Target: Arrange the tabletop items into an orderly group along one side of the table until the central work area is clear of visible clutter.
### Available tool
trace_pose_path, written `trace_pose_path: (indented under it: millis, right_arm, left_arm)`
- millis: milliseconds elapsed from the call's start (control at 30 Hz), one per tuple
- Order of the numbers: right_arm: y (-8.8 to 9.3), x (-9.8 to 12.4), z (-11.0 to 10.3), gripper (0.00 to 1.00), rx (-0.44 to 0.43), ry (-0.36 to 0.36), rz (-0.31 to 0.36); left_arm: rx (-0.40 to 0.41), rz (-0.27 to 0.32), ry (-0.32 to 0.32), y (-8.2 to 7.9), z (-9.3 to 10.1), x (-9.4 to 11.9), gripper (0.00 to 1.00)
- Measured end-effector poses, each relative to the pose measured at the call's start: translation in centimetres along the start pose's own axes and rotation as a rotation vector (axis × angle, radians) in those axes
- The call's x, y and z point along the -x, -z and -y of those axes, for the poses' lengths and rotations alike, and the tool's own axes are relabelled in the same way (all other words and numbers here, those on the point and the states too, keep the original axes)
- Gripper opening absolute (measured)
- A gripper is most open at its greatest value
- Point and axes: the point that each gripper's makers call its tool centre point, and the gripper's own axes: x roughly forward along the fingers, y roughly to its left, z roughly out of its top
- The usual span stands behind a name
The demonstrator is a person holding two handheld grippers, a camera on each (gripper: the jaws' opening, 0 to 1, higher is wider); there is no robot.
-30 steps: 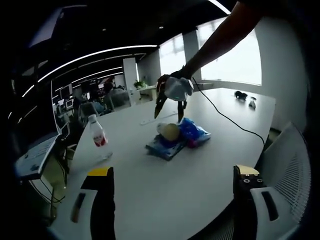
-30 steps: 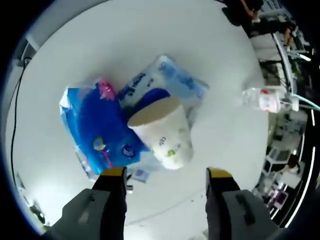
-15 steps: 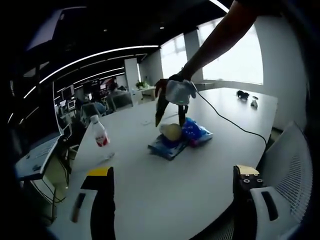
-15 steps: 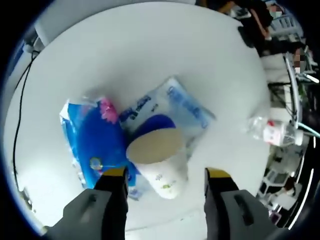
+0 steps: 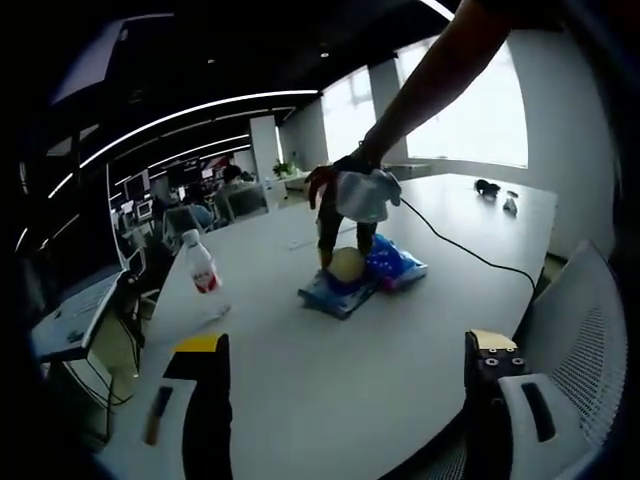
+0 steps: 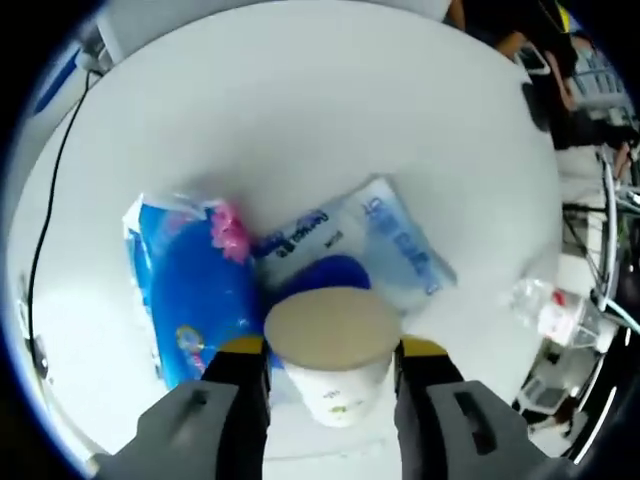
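A paper cup (image 6: 333, 345) stands on top of two blue packs on the white table (image 6: 300, 120): a dark blue pack (image 6: 190, 290) and a paler one (image 6: 390, 250). My right gripper (image 6: 330, 350) is open, with one jaw close on each side of the cup's rim. From the left gripper view, the right gripper (image 5: 345, 215) hangs in a person's hand straight over the cup (image 5: 346, 264) and packs (image 5: 390, 262). My left gripper (image 5: 345, 345) is held open and empty over the table's near edge, well short of the pile.
A clear water bottle with a red label (image 5: 200, 272) stands left of the pile, also seen as the bottle (image 6: 550, 310). A black cable (image 5: 450, 235) runs across the table. Small dark items (image 5: 490, 190) lie at the far end. A mesh chair (image 5: 585, 330) is at the right.
The right gripper has come down over the cup, and its jaws have narrowed a little around the rim. The left gripper has stayed put.
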Motion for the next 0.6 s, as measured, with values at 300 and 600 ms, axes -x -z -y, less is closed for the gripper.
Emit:
trace_pose_path:
  millis: [300, 600]
  right_arm:
    - [-0.3, 0.0, 0.2, 0.42, 0.0, -0.004, 0.002]
    - [-0.7, 1.0, 1.1, 0.41, -0.076, 0.05, 0.007]
  left_arm:
    - [-0.003, -0.004, -0.003, 0.1, 0.0, 0.0, 0.96]
    - [-0.002, -0.001, -0.002, 0.0, 0.0, 0.0, 0.96]
